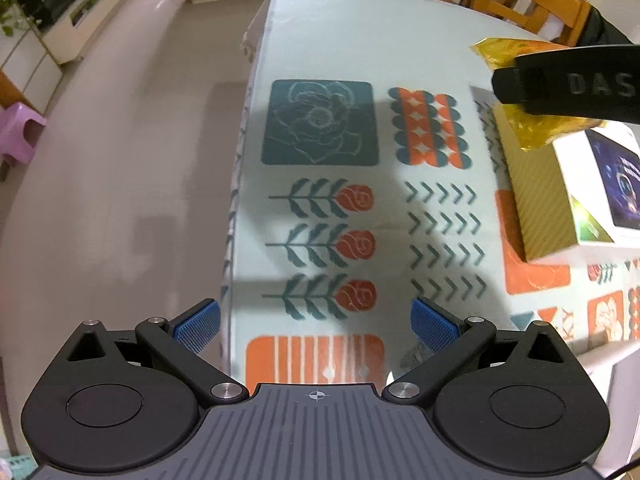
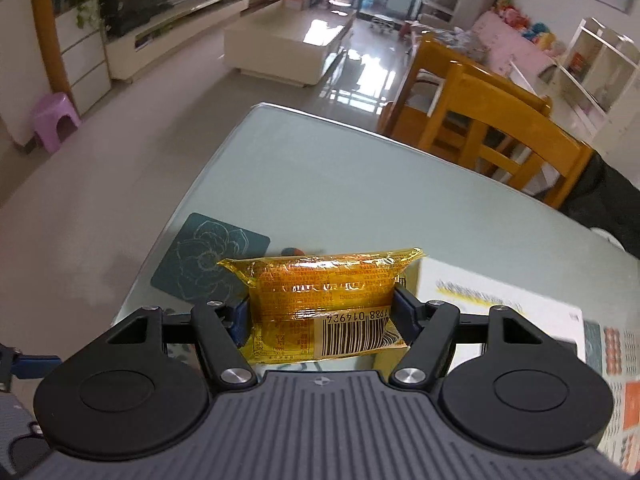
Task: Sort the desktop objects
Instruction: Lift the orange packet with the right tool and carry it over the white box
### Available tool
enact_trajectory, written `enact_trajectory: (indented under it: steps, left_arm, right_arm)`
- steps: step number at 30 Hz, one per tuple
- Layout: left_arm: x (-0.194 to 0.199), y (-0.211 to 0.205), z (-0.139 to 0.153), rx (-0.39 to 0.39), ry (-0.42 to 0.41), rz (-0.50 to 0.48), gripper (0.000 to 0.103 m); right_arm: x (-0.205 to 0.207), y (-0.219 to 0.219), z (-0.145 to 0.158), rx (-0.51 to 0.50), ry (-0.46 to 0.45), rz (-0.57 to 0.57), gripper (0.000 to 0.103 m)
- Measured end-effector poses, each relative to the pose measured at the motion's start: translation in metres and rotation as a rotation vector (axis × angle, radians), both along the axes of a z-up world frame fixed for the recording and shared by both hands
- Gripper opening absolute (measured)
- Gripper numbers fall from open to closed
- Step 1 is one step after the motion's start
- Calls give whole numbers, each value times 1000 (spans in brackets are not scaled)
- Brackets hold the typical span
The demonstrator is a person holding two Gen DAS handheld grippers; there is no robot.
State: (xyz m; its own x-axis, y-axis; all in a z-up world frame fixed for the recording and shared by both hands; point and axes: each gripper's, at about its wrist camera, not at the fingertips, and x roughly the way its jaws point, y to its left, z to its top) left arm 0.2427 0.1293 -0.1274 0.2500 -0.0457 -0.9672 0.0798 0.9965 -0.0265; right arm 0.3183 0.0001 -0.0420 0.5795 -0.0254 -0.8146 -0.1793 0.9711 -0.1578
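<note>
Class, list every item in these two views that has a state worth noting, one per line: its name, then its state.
Left gripper: open, nothing between its pads, above the table.
Right gripper: shut on the snack packet.
Snack packet: sealed, held off the table, barcode side up.
Gold box: closed, lying on the table beside the white box.
White box: closed, lying flat.
Table: covered by a patterned cloth.
</note>
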Motion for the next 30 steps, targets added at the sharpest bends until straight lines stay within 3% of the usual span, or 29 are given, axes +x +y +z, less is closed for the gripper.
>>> enact_trajectory:
  steps: [17,30]
  left_arm:
    - [-55,-49,17,3,-32,-167,103]
    - [-77,-73,18,-21,-23,-269,103]
  right_arm:
    - [-129,-94,42,18,-44,-242,84]
    - [-244,-146,5,14,176,-458,84]
